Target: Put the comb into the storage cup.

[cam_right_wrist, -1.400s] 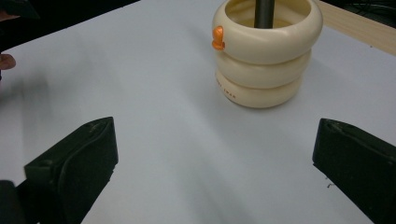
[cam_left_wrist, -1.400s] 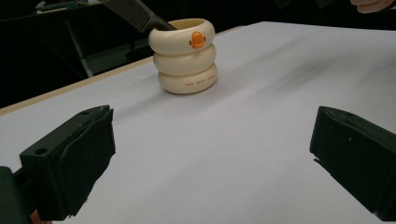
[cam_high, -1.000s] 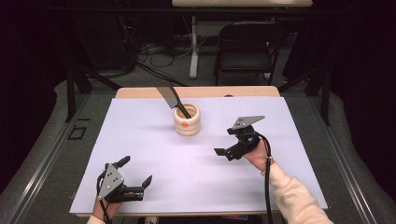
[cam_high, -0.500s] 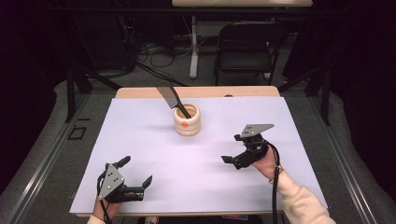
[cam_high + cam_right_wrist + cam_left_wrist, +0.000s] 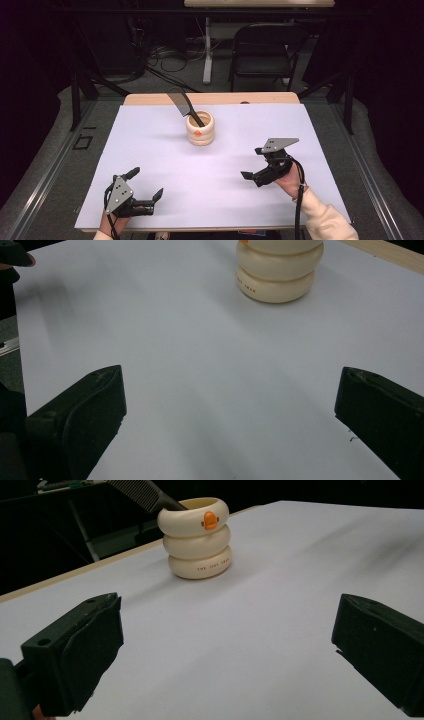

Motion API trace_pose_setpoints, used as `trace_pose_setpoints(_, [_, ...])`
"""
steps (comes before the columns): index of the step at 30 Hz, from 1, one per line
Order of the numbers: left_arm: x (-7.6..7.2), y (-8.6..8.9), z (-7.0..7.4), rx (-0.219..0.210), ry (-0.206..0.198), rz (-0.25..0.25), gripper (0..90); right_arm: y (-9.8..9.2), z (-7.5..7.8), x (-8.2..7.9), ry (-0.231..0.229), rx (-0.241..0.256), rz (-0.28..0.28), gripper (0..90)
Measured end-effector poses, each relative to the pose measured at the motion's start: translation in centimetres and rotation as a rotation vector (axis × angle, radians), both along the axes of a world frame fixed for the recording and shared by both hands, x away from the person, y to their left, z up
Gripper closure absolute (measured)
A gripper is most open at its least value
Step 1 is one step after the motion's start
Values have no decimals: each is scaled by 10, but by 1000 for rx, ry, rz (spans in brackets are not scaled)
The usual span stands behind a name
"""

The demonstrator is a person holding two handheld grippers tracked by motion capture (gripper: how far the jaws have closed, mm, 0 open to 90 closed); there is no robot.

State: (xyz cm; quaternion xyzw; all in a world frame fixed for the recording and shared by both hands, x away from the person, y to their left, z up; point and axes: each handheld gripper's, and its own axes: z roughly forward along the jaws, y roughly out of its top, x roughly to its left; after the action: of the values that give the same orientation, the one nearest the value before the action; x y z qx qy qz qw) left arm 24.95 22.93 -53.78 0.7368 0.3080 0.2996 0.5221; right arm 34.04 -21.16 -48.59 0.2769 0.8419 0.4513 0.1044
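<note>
Right gripper (image 5: 251,162) (jaws wide), holder (image 5: 200,129) well beyond

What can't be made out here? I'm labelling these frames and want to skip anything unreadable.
- Small lettering on the cream holder: too small to read in the left gripper view.
- Black comb: its lower end is hidden inside the holder in the high view; its top is cut off in the left gripper view.
- Holder's top: cut off by the right gripper view's upper edge.

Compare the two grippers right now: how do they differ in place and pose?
The left gripper sits at the table's near edge; the right gripper is farther in, nearer the holder. The left's grey plate tilts toward the camera; the right's lies nearly flat on top. Both are open, holding nothing.
</note>
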Motion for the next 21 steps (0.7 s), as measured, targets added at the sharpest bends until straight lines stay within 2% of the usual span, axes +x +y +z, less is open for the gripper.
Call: trace_pose_setpoints(21, [0,0,0,1,1,0,2,-13,-2,-23,-20,-9,-13,0])
